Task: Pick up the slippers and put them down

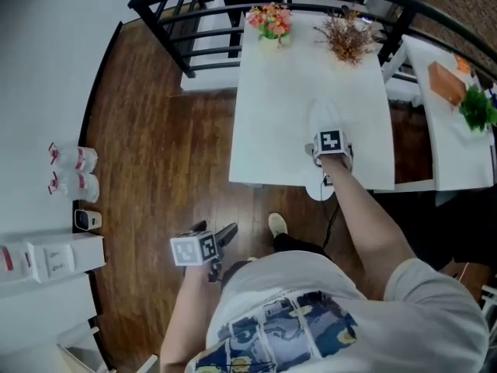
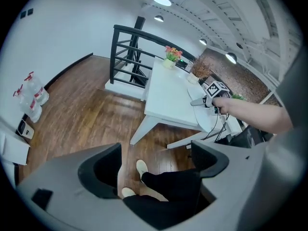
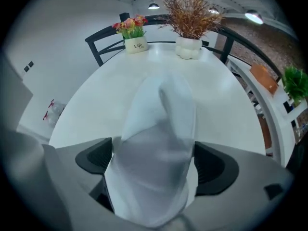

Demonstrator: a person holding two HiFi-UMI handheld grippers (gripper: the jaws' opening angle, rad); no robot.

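A room with a dark wooden floor (image 1: pixel 155 154) and white walls is shown, bounded at the far side by a black railing (image 1: pixel 202 22). A white table (image 1: pixel 295 92) is set against that railing. At the table's far edge two containers are seen. A white pot (image 3: pixel 137 44) is filled with pink and orange flowers (image 1: pixel 269 20). Beside it, a lumpy white vase (image 3: pixel 188 47) is filled with dry brown twigs (image 1: pixel 345 33). By the left wall, clear bottles (image 1: pixel 74 171) with red labels are lying on the floor; what is in them cannot be made out. A green plant (image 1: pixel 475 107) is seen on a second white surface (image 1: pixel 446 154) to the right.

A white slipper (image 3: pixel 159 129) is laid lengthwise on the near part of the table, its near end reaching over the table's edge. It is grasped by the right gripper (image 1: pixel 332 162), which is pointed steeply down. The gap between the widely spread jaws is filled by the slipper, and both pads are pressed against its sides.

The left gripper (image 2: pixel 154 165) is held low over the floor, well apart from the table. Its jaws are spread and nothing is held; only the floor and the person's dark trouser legs and cream shoes (image 2: pixel 141 167) are seen beyond them.
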